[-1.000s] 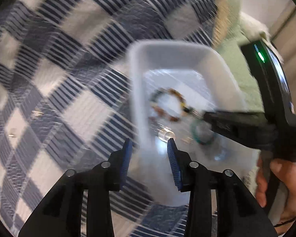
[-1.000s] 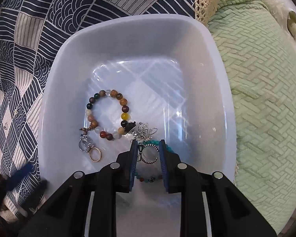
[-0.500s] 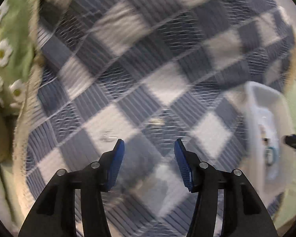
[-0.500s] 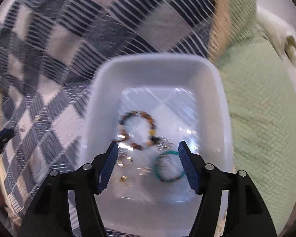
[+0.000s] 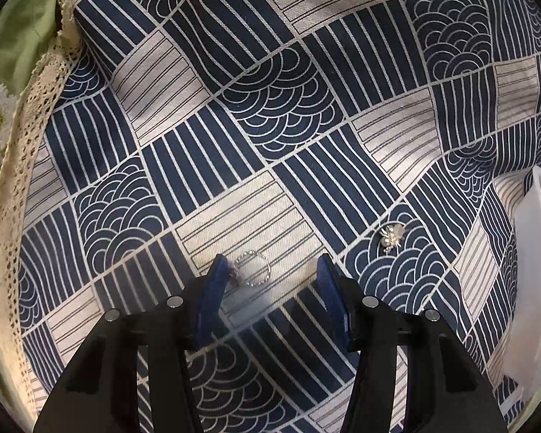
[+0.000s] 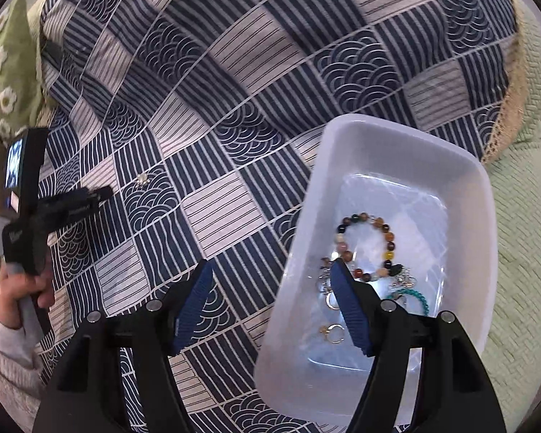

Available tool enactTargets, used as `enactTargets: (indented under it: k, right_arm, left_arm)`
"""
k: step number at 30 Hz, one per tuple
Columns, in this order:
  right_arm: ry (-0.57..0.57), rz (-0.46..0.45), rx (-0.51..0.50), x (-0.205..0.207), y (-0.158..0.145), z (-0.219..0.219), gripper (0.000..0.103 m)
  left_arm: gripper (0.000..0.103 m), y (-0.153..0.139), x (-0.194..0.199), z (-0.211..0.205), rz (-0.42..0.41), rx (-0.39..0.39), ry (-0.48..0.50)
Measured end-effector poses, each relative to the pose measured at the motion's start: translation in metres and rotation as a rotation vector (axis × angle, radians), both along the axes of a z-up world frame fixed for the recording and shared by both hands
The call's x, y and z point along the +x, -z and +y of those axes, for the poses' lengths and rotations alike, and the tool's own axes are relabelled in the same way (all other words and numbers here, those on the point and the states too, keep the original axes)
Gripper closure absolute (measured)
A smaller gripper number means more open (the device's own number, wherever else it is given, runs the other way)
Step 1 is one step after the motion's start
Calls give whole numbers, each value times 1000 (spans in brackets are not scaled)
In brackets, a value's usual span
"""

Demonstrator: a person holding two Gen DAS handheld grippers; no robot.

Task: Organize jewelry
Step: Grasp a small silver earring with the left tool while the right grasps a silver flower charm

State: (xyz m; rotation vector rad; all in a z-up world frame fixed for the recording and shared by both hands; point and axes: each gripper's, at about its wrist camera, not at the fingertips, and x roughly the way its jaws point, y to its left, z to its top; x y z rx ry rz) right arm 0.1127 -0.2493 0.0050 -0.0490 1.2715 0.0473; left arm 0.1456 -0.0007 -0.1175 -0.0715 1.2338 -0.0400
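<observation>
Left gripper [image 5: 268, 274] had left the white tray [image 6: 346, 137] for the patterned cloth [image 5: 270, 108]; jaws closing, apart around a silver ring [image 5: 253, 267] without clamping. Right gripper [image 6: 272, 281], earlier shut inside the tray, was opening, empty, straddling the rim; bracelets [image 6: 366, 245] remained inside.

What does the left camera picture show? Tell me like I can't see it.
The left tongs hang over a small silver ring on a blue and white patterned cloth, closing, not yet pinching it. A tiny silver charm lies to the right.
</observation>
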Motion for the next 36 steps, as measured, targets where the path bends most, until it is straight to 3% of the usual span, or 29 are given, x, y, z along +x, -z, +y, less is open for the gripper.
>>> enactTargets:
  k: [3, 4, 7, 9, 14, 20, 23, 30, 32, 36]
  right_arm:
    - [-5, 7, -9, 0, 3, 4, 36]
    - [-4, 9, -8, 0, 5, 4, 36]
    - [-8, 14, -1, 1, 9, 9, 36]
    - [-12, 15, 3, 1, 12, 14, 36]
    - [-13, -11, 55, 1, 14, 35, 36]
    - [-54, -44, 100, 15, 21, 84, 36]
    - [-68, -48, 90, 29, 33, 112, 36]
    - [-31, -5, 58, 74, 69, 146, 36]
    - [-21, 14, 54, 82, 81, 148, 40]
    - [-4, 42, 52, 92, 101, 151, 61]
  left_arm:
    - [70, 5, 5, 2, -7, 26, -3]
    - [79, 6, 6, 3, -7, 23, -4]
    - [85, 4, 9, 10, -4, -16, -17]
    - [95, 0, 9, 14, 2, -24, -26]
    - [95, -27, -4, 32, 0, -72, -66]
    - [95, -88, -49, 44, -39, -129, -91]
    - [95, -97, -62, 41, -55, -102, -61]
    - [95, -94, -44, 46, -40, -164, -36]
    - [95, -93, -40, 51, -35, -170, -49]
    - [95, -95, -32, 63, -22, -190, -73]
